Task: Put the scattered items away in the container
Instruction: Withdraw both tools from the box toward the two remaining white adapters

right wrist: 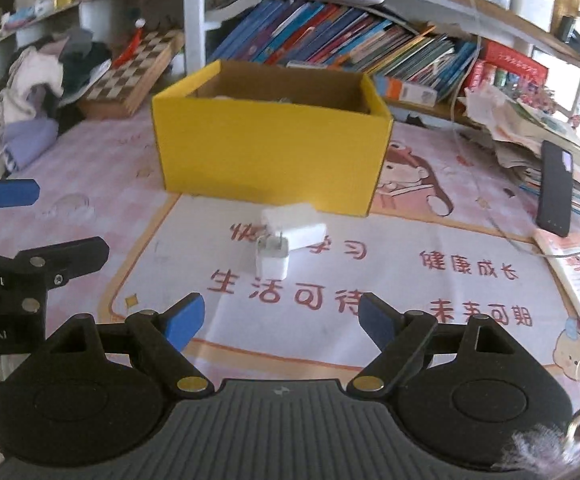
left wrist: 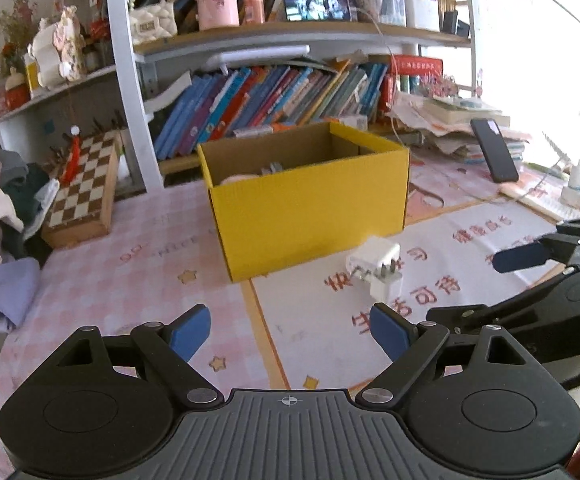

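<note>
Yellow box (left wrist: 310,216) on desk (right wrist: 410,280): left view shows pinkish item + sth grey inside; right view doesn't. Two white chargers (right wrist: 285,240) in front. Both hand-held grippers, left (left wrist: 290,332) & right (right wrist: 279,322), spread wide, empty.

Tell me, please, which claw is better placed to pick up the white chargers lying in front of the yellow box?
Right, probably. The chargers lie almost straight ahead of the open right claw; from the open left claw they sit off to its right.
</note>
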The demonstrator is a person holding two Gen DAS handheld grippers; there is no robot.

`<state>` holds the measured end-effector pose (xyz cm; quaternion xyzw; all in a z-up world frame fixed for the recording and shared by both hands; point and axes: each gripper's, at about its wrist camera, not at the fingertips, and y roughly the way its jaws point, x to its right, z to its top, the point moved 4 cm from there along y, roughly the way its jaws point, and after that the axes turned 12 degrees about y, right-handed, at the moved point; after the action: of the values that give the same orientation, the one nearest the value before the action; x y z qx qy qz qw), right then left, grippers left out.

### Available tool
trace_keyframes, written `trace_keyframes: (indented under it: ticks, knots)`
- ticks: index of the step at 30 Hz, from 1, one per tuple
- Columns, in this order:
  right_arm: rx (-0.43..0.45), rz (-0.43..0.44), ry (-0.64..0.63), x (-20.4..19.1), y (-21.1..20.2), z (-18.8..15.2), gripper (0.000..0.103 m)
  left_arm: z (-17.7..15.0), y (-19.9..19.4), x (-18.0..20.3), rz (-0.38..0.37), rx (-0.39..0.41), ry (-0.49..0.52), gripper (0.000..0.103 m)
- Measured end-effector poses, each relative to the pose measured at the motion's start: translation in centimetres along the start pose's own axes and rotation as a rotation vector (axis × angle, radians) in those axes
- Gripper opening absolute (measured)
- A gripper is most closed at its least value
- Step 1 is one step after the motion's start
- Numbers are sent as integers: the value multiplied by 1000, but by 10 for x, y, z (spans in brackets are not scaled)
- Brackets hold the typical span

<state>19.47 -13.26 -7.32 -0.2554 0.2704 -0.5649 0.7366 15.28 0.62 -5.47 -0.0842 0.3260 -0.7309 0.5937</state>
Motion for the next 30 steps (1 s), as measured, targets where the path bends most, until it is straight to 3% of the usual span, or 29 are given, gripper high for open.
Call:
trace_keyframes:
  ticks: [14, 30]
  knots:
    - [-74, 21, -15, 5, 20, 1, 80, -1, 18, 0, -19, -52, -4, 89]
    - [-156, 40, -33, 2, 67, 30, 51, 5, 37, -12, 18, -97, -26, 89]
